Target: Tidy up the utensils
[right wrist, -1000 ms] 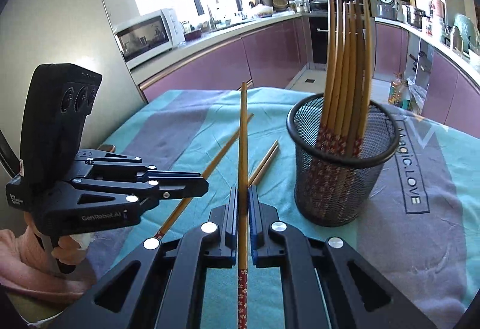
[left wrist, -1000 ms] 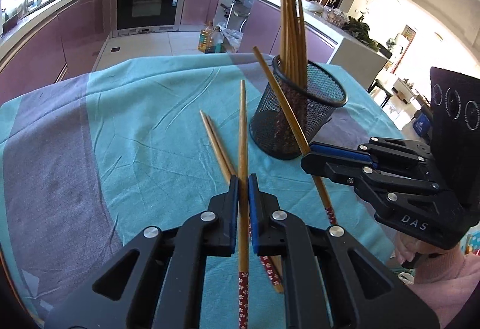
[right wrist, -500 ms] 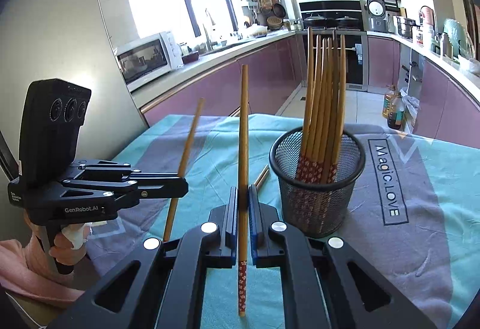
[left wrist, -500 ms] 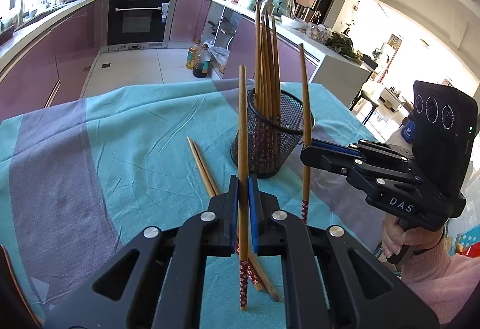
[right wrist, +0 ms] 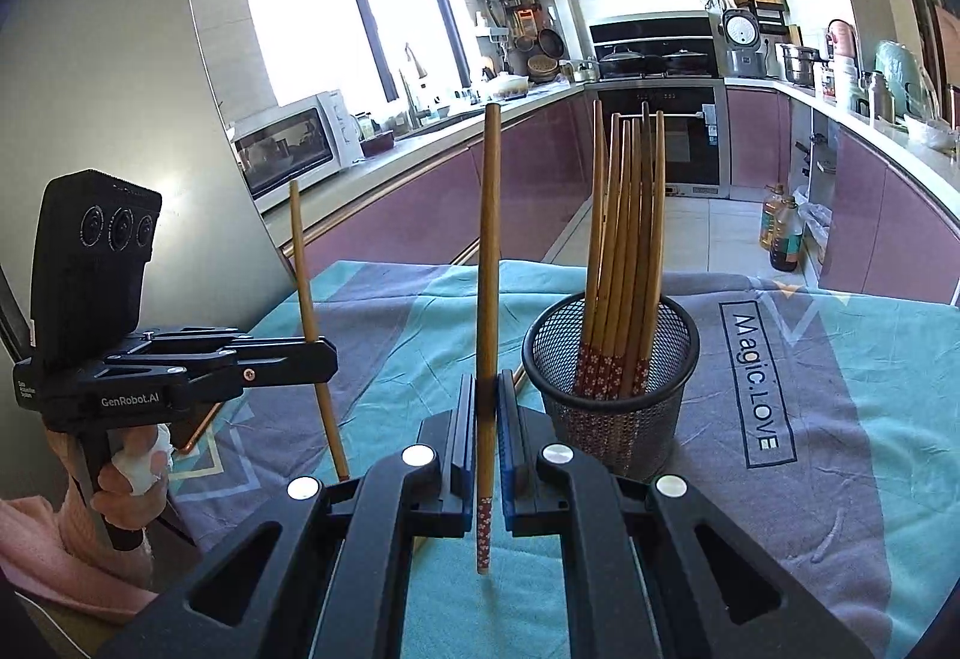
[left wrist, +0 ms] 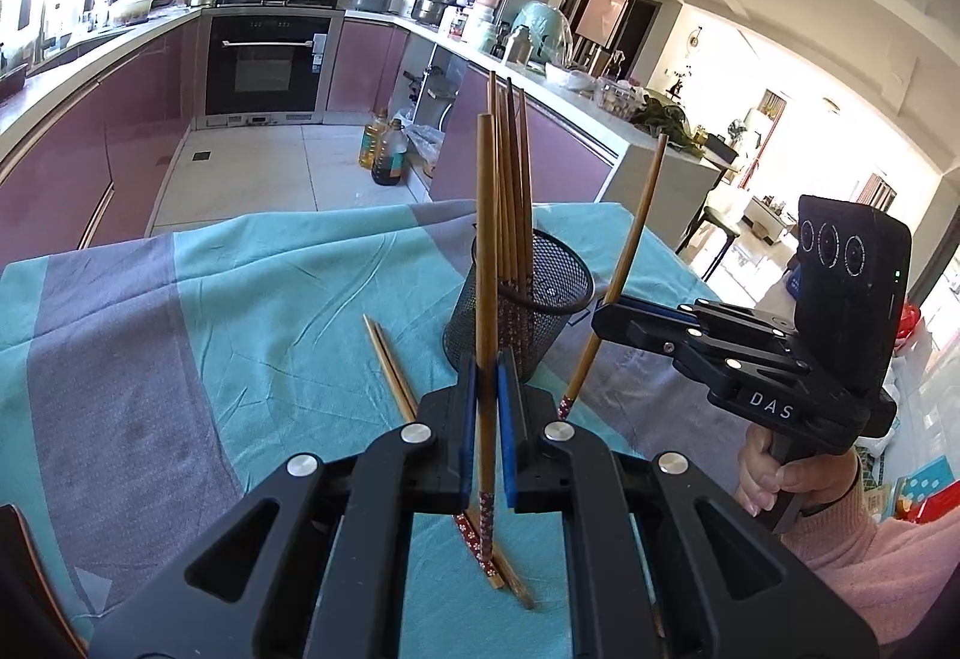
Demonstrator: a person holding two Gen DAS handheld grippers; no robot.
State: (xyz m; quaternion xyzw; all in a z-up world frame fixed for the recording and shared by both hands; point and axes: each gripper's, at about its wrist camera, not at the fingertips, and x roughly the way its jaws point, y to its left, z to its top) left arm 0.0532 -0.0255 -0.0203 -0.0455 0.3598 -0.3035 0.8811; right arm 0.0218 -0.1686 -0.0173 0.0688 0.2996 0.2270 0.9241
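Dropping these upright chopsticks cleanly means lifting each hand-held gripper, left (left wrist: 486, 419) clamped on its chopstick (left wrist: 486, 263), right (right wrist: 486, 419) on another (right wrist: 489, 263), above the mesh cup (right wrist: 612, 401) rim before releasing.

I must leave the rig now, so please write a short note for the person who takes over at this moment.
Left gripper: shut on one chopstick, held about upright above the cloth.
Right gripper: shut on another chopstick, also about upright, patterned end down.
Mesh cup: stands on the teal tablecloth, with a bundle of chopsticks already standing in it.
Done: most chopsticks are in the cup.
Left: drop both held chopsticks into the cup, then pick up the two loose chopsticks lying on the cloth beside the cup and add them.
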